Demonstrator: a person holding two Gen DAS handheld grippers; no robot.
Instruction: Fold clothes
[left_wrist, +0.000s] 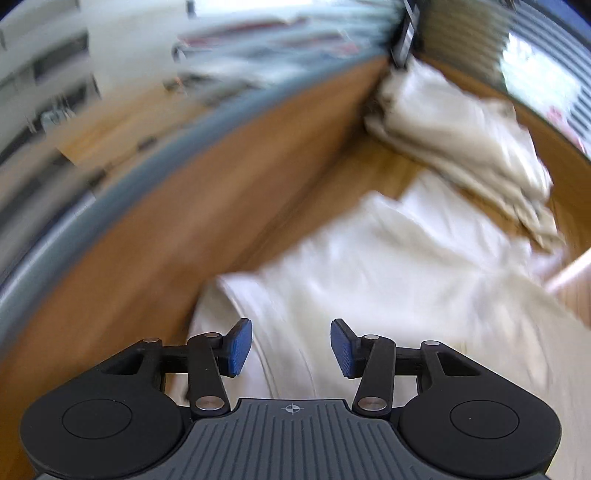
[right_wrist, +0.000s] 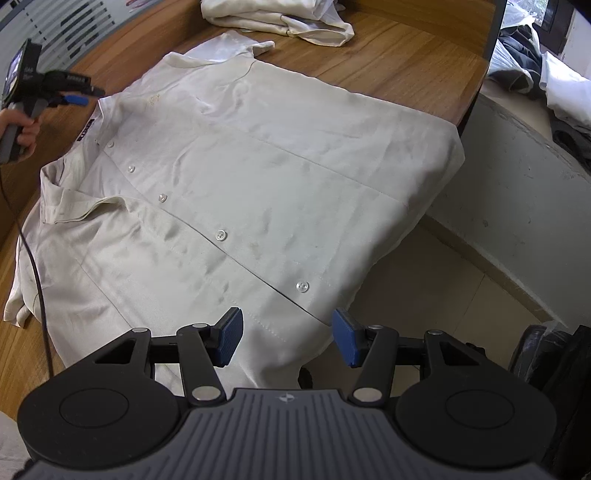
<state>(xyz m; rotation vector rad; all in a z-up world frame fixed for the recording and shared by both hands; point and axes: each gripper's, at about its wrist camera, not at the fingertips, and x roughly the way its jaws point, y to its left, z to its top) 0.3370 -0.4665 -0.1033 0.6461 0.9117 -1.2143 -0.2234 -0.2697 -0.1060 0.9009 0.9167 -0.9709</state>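
A white button-up shirt (right_wrist: 236, 177) lay spread front-up on the wooden table (right_wrist: 406, 62), its hem hanging over the near edge. The right gripper (right_wrist: 286, 338) hovered over that hem, half open and empty; the left gripper (left_wrist: 291, 349), also parted and empty, hung above the collar end.

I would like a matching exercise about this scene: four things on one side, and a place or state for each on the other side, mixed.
Things:
1. white shirt
2. pile of clothes
3. right tongs
4. left tongs

Places or states:
A. heaped at the far end of the table
B. open above the shirt's hem
C. spread flat, buttoned
D. in a hand near the collar

Pairs: 1-C, 2-A, 3-B, 4-D
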